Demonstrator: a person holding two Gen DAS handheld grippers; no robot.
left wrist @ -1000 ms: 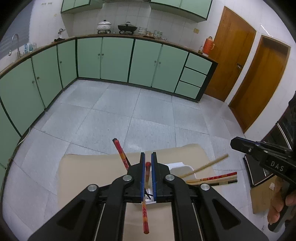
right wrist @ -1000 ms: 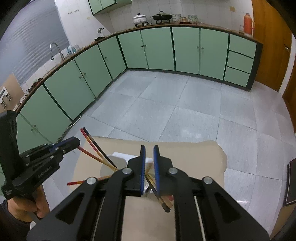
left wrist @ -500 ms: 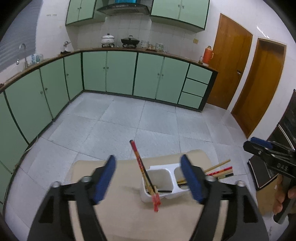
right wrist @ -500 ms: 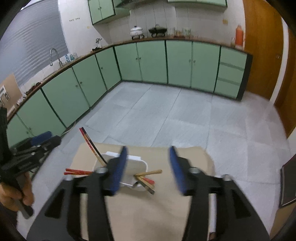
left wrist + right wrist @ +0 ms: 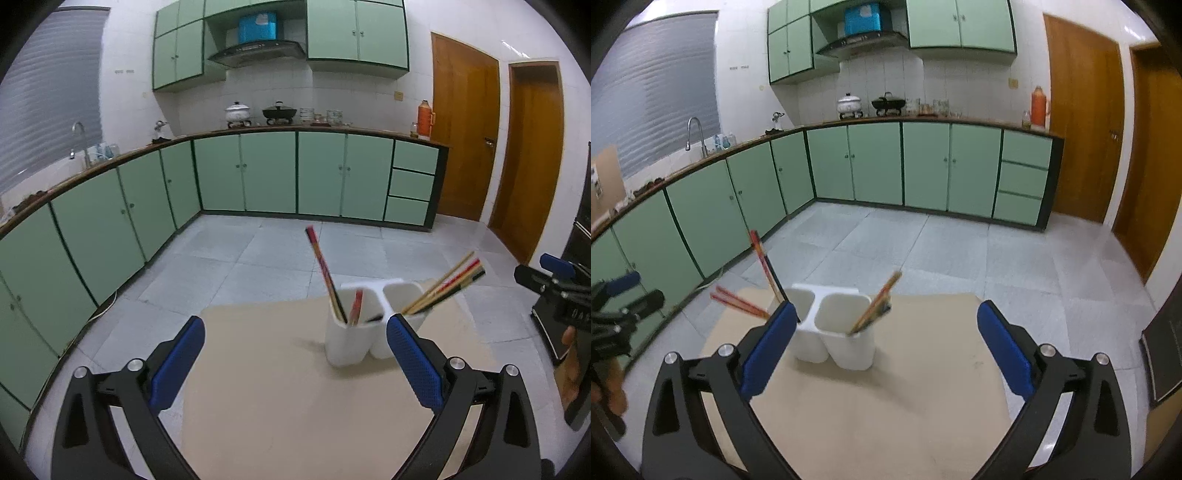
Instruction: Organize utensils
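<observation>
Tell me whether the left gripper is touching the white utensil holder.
Apart. In the left wrist view, the open left gripper sits short of the white utensil holder, with bare tabletop between.

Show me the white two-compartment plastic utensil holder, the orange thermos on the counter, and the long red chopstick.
White two-compartment plastic utensil holder (image 5: pixel 347 343), left wrist view, front wall.
Orange thermos (image 5: pixel 425 120), left wrist view, body.
Long red chopstick (image 5: pixel 321 260), left wrist view, mid-shaft.

A white plastic two-compartment holder (image 5: pixel 354 332) stands on the plain beige desk (image 5: pixel 266 387), holding red patterned chopsticks (image 5: pixel 322 264) toward 12 o'clock and tan, red and dark chopsticks (image 5: pixel 448 284) toward 2 o'clock. Both black tongs carry blue dimpled pads (image 5: pixel 415 360). The cabinets (image 5: pixel 266 173) are pale green with dark green trim.
</observation>
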